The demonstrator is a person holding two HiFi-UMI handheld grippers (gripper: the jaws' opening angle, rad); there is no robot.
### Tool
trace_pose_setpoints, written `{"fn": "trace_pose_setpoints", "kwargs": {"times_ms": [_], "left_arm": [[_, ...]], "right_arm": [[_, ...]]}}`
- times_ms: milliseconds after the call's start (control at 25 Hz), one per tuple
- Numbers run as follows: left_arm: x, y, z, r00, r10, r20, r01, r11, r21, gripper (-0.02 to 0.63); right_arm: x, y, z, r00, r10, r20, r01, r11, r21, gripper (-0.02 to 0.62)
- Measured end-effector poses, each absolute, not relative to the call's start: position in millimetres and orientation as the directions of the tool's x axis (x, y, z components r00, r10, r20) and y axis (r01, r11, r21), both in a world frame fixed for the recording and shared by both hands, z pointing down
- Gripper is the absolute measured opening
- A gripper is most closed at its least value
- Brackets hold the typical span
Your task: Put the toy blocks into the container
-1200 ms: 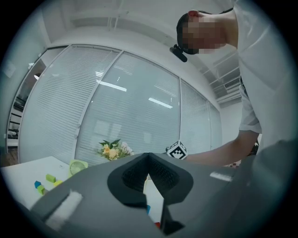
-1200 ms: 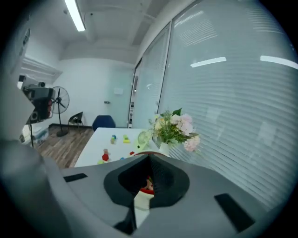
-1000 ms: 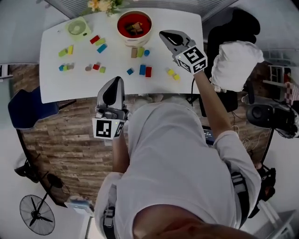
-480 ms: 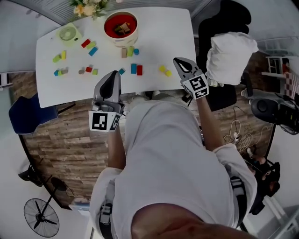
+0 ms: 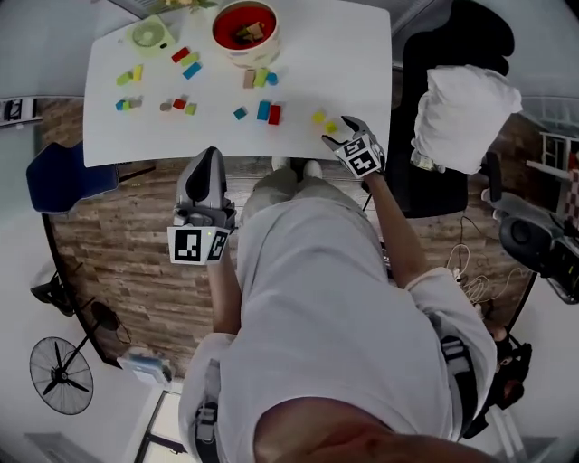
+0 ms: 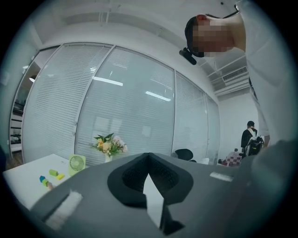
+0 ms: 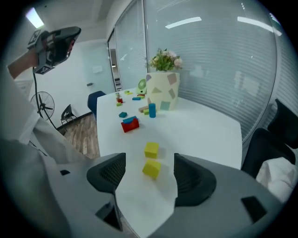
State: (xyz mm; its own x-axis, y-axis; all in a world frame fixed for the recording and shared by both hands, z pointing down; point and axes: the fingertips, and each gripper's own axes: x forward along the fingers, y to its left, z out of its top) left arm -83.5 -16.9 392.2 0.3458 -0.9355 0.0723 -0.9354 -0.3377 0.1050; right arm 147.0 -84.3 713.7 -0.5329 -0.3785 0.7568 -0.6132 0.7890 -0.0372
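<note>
I think it is the picking step: the right gripper [image 5: 341, 135], jaws just opened wide and untouching, hovers over the small yellow toy block [image 7: 152, 169] on the white table [image 5: 348, 54] (the red round container [image 5: 223, 27] stands well apart), so next it should lower and close, while the left gripper [image 6: 148, 160] hangs closed and empty

I see a white short-sleeved shirt [image 5: 344, 298] and dark straps [image 5: 460, 371] at the sides. Left gripper [image 5: 209, 155] and right gripper [image 5: 338, 134]: grey shells, black ribbed pads [image 7: 111, 173], black-and-white marker cubes [image 5: 194, 246].
</note>
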Motion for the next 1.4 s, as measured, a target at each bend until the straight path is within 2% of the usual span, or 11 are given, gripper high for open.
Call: {"fn": "trace_pose_setpoints", "kwargs": {"times_ms": [160, 280, 360, 440, 480, 760, 1040, 1400], "left_arm": [[-84, 6, 392, 0.291, -0.952, 0.091, -0.955, -0.283, 0.092, -0.002], [-83, 20, 393, 0.265, -0.959, 0.1, -0.963, -0.258, 0.08, -0.002], [-83, 27, 392, 0.258, -0.961, 0.102, -0.965, -0.251, 0.071, -0.002], [-83, 30, 391, 0.251, -0.963, 0.1, -0.967, -0.246, 0.065, -0.002], [-83, 31, 390, 0.249, -0.964, 0.096, -0.968, -0.244, 0.063, -0.002], [-74, 20, 389, 0.281, -0.956, 0.079, -0.959, -0.277, 0.057, -0.002], [-65, -19, 384, 0.366, -0.93, 0.037, -0.929, -0.364, 0.061, -0.002], [-51, -74, 380, 0.48, -0.877, 0.013, -0.876, -0.478, 0.066, -0.002]], "right_arm": [[143, -78, 742, -0.505, -0.303, 0.808, -0.586, 0.808, -0.063, 0.331], [143, -80, 756, -0.499, -0.292, 0.816, -0.585, 0.808, -0.069, 0.307], [144, -79, 762, -0.491, -0.288, 0.822, -0.583, 0.81, -0.065, 0.255], [146, -76, 763, -0.485, -0.29, 0.825, -0.572, 0.819, -0.049, 0.143], [146, -75, 761, -0.491, -0.293, 0.821, -0.564, 0.825, -0.043, 0.137], [148, -84, 731, -0.576, -0.403, 0.711, -0.619, 0.783, -0.058, 0.133], [150, -104, 670, -0.647, -0.528, 0.55, -0.675, 0.732, -0.092, 0.134], [170, -142, 561, -0.642, -0.703, 0.306, -0.752, 0.656, -0.071, 0.133]]}}
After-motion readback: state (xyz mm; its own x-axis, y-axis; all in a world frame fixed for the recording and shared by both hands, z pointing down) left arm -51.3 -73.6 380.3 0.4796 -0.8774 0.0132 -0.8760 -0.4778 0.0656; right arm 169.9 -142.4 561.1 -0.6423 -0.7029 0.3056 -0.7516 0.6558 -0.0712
